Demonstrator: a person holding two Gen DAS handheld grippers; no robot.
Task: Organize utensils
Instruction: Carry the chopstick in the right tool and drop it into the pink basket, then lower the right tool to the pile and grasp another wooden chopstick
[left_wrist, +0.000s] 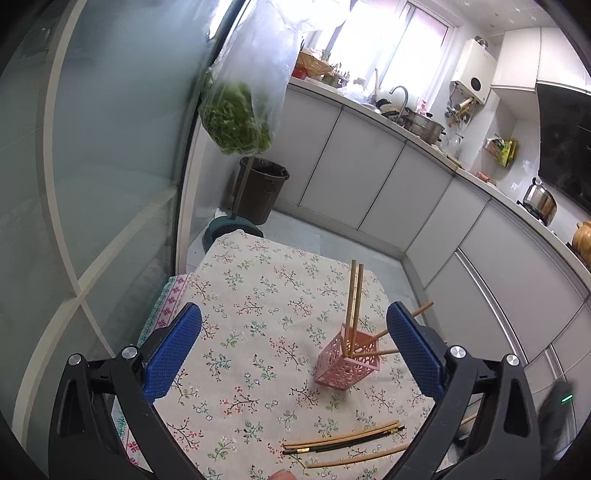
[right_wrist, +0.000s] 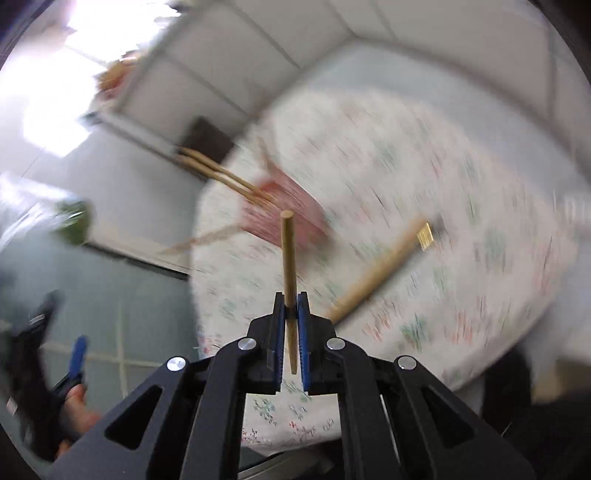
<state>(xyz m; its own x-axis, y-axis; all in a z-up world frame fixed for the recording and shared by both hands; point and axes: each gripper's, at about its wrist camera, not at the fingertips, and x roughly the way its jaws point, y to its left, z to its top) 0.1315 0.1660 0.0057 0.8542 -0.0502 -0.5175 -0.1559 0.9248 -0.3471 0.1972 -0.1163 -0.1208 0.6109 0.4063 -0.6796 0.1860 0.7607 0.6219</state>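
Counting four chopsticks already in the pink holder, you have several more lying on the cloth at its 6 o'clock, your right gripper clamps one chopstick in the air, and your left gripper gapes empty.

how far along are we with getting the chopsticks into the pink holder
Partly done. Several wooden chopsticks already stand or lean in the pink holder. In hand: the right gripper is shut on one wooden chopstick. Left: a few loose chopsticks, light and dark, lie on the floral tablecloth. The left gripper is open and empty.
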